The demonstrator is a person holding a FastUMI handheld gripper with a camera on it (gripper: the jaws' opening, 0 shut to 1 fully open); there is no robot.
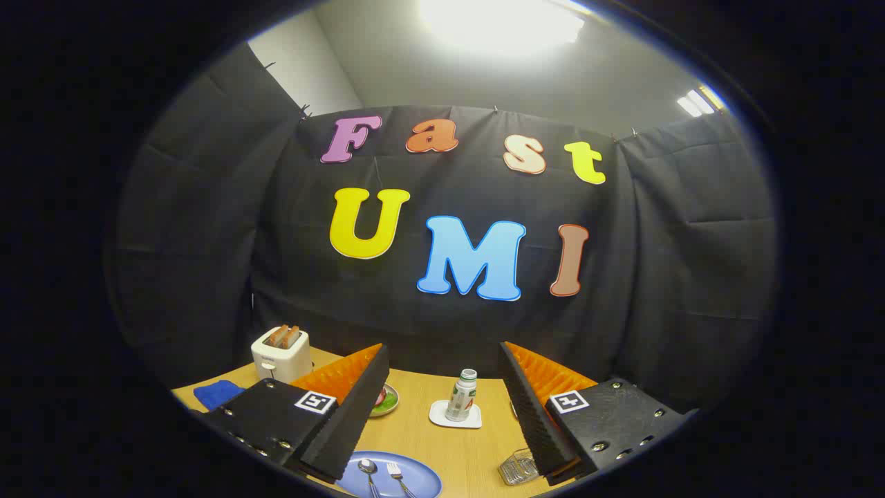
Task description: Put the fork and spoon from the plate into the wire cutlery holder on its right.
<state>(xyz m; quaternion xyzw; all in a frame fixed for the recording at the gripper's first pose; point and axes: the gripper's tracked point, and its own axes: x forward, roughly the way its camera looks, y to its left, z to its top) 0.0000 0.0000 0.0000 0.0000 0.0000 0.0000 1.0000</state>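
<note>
**Above the table, fingers spread and nothing picked up yet**

On the wooden table (422,443) the gripper (442,408) hangs high with its two fingers held wide apart and nothing between them. The blue plate (422,481) lies below and between the fingers, nearer the left one, with the spoon (368,472) and fork (396,474) side by side on it. The wire holder (518,468) sits to the plate's right, tucked against the right finger's tip.

The main risk, as I judge it, is the grasp itself: thin, flat cutlery on a smooth plate may slide away or tip as the fingers close. Spoon and fork lie so near each other that closing on one could drag or flick the other off the plate. The holder looks light, so a clumsy drop-in might knock it over or push it. A bottle (462,395) on a white coaster (455,415) stands beyond the fingers and could be clipped on a wide swing.

Much is cut off: only the plate's far part and the upper ends of the cutlery show, their handles running out of sight. The right finger hides part of the holder. A green dish (387,402) is half covered by the left finger. A toaster (280,354) and blue cloth (218,393) sit well apart, beyond the left finger.
</note>
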